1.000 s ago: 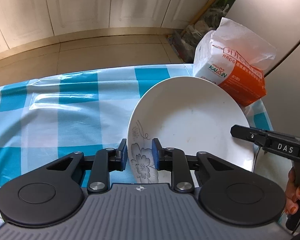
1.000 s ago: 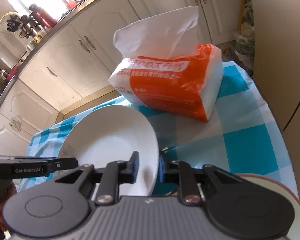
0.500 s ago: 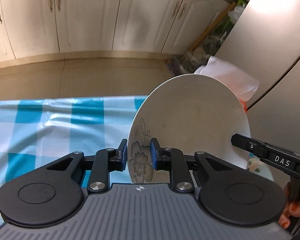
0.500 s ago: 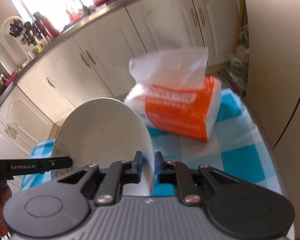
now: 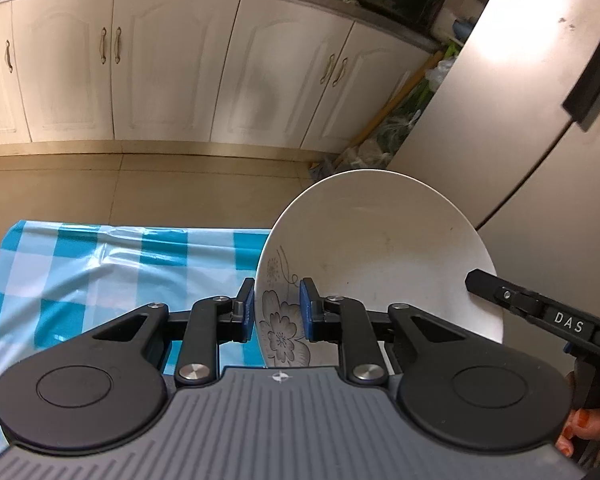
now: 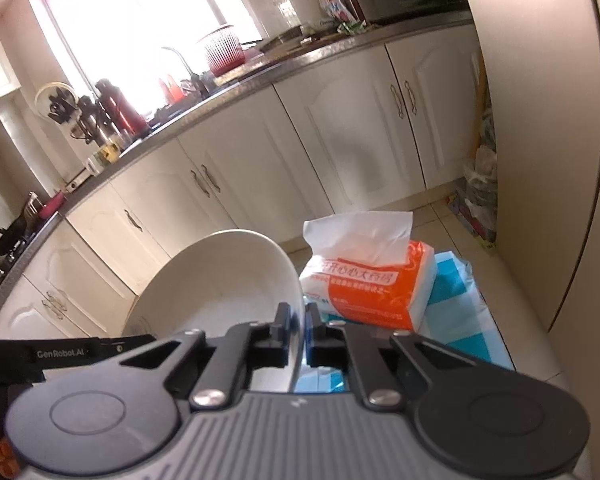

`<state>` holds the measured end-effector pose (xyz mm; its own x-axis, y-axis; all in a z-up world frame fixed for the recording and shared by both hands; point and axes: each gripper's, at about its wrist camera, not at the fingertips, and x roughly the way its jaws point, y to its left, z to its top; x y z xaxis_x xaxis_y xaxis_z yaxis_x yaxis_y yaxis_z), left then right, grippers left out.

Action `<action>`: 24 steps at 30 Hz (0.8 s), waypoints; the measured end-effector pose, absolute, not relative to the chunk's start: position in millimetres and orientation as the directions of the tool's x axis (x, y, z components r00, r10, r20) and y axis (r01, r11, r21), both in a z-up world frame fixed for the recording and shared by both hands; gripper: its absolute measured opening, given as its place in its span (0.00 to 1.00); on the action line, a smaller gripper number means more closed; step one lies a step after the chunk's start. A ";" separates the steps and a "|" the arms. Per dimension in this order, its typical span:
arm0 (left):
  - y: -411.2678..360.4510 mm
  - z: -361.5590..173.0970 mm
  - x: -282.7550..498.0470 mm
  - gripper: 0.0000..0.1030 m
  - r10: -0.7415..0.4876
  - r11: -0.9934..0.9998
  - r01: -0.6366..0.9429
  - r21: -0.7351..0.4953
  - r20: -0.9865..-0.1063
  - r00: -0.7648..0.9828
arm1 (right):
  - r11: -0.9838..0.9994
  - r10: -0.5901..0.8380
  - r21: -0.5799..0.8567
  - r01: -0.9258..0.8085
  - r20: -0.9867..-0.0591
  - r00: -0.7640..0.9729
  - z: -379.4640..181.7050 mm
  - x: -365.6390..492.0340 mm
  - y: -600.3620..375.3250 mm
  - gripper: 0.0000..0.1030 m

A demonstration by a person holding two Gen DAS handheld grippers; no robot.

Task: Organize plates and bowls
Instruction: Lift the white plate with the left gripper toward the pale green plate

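Note:
A white plate (image 5: 380, 248) with a grey flower print hangs tilted in the air above the table, held from two sides. My left gripper (image 5: 277, 304) is shut on its printed rim. In the right wrist view the same plate (image 6: 220, 280) stands edge-on, and my right gripper (image 6: 298, 320) is shut on the opposite rim, its jaws closing tight on it. The right gripper's black finger (image 5: 488, 282) shows at the plate's right edge in the left wrist view. The left gripper's body (image 6: 60, 354) shows at the left of the right wrist view.
A blue-and-white checked tablecloth (image 5: 80, 272) covers the table below. An orange and white tissue pack (image 6: 372, 288) sits near the table's far end. A tall fridge (image 5: 520, 100) stands at the right, cream cabinets (image 5: 180, 72) beyond the tiled floor. A person's hand (image 5: 580, 436) grips the right tool.
Both grippers have risen with the plate between them, so the table and tissue pack have sunk lower in view. The right jaws have narrowed on the rim.

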<state>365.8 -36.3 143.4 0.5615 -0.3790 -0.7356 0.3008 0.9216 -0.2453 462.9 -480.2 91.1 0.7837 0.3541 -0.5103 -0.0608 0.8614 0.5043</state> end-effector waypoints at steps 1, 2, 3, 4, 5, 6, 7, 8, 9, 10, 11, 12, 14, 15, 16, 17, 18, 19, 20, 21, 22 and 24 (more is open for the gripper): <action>-37.2 146.5 357.6 0.20 -0.383 0.920 0.304 -0.248 -0.734 0.561 | 0.858 0.358 0.509 -0.063 -0.506 0.785 93.9 457.2 -483.2 0.05; -38.0 148.2 350.6 0.20 -0.387 0.918 0.304 -0.252 -0.733 0.560 | 0.857 0.359 0.511 -0.064 -0.505 0.785 95.8 450.6 -485.8 0.05; -39.9 150.7 342.8 0.20 -0.391 0.917 0.305 -0.257 -0.733 0.556 | 0.857 0.361 0.511 -0.065 -0.504 0.785 97.6 444.9 -488.0 0.05; -43.2 151.3 331.8 0.20 -0.393 0.916 0.305 -0.260 -0.734 0.554 | 0.856 0.361 0.513 -0.065 -0.504 0.784 99.0 437.4 -489.6 0.05; -44.2 153.0 323.2 0.20 -0.394 0.916 0.307 -0.260 -0.733 0.554 | 0.855 0.363 0.515 -0.064 -0.506 0.782 100.0 429.0 -492.7 0.05; -44.6 155.0 314.7 0.20 -0.395 0.915 0.309 -0.260 -0.733 0.553 | 0.854 0.366 0.516 -0.065 -0.507 0.780 102.0 422.1 -493.8 0.05; -45.6 156.5 304.5 0.20 -0.397 0.914 0.310 -0.262 -0.732 0.553 | 0.854 0.368 0.516 -0.067 -0.508 0.778 103.5 414.4 -496.2 0.05; -46.9 157.4 297.3 0.20 -0.398 0.914 0.310 -0.262 -0.733 0.552 | 0.854 0.371 0.516 -0.069 -0.510 0.776 104.1 404.9 -499.0 0.05; -45.5 158.0 286.2 0.20 -0.397 0.914 0.311 -0.260 -0.735 0.550 | 0.854 0.372 0.516 -0.068 -0.513 0.773 104.7 397.5 -501.9 0.05; -46.4 158.1 276.4 0.20 -0.396 0.914 0.312 -0.260 -0.736 0.548 | 0.855 0.373 0.514 -0.069 -0.517 0.770 105.2 388.6 -504.6 0.05; -45.3 156.1 271.5 0.20 -0.397 0.914 0.313 -0.260 -0.739 0.544 | 0.858 0.373 0.509 -0.072 -0.520 0.768 106.0 379.2 -506.2 0.05; -46.8 154.8 262.2 0.20 -0.397 0.913 0.313 -0.260 -0.742 0.541 | 0.861 0.372 0.503 -0.074 -0.524 0.767 106.3 370.0 -508.2 0.05; -49.3 150.2 243.4 0.20 -0.395 0.914 0.308 -0.263 -0.748 0.533 | 0.867 0.371 0.492 -0.078 -0.533 0.761 105.2 352.5 -512.7 0.05; -50.7 147.2 233.7 0.20 -0.392 0.915 0.305 -0.262 -0.750 0.532 | 0.869 0.370 0.488 -0.078 -0.539 0.757 103.4 343.6 -514.8 0.05; -53.6 142.1 222.0 0.20 -0.382 0.919 0.303 -0.252 -0.757 0.530 | 0.872 0.368 0.484 -0.074 -0.548 0.751 101.1 335.3 -517.3 0.05; -56.3 139.9 212.4 0.20 -0.373 0.921 0.306 -0.240 -0.764 0.527 | 0.874 0.368 0.481 -0.072 -0.557 0.745 98.5 327.4 -519.4 0.05; -59.3 135.2 204.2 0.20 -0.369 0.922 0.308 -0.234 -0.769 0.522 | 0.876 0.368 0.478 -0.071 -0.563 0.740 95.3 318.7 -521.7 0.05; -60.9 130.3 195.9 0.20 -0.364 0.925 0.299 -0.236 -0.778 0.513 | 0.878 0.365 0.474 -0.068 -0.571 0.735 92.5 309.8 -523.7 0.06; -61.9 125.1 190.5 0.20 -0.359 0.927 0.290 -0.238 -0.787 0.502 | 0.881 0.363 0.469 -0.065 -0.581 0.729 87.8 301.4 -525.3 0.06; -63.5 119.9 184.1 0.20 -0.354 0.929 0.283 -0.238 -0.794 0.494 | 0.883 0.363 0.466 -0.064 -0.589 0.722 83.3 294.3 -526.6 0.06; -65.3 113.4 177.4 0.20 -0.342 0.934 0.271 -0.234 -0.803 0.488 | 0.884 0.362 0.464 -0.059 -0.598 0.715 77.5 285.6 -526.8 0.06; -67.5 103.2 167.3 0.20 -0.318 0.942 0.257 -0.215 -0.815 0.484 | 0.882 0.368 0.469 -0.046 -0.624 0.690 61.8 272.7 -528.1 0.06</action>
<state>167.3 -67.5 103.2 0.4841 -0.3182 -0.8151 0.2566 0.9422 -0.2154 272.7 -528.1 61.8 0.6898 0.3677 -0.6237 -0.0461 0.8820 0.4691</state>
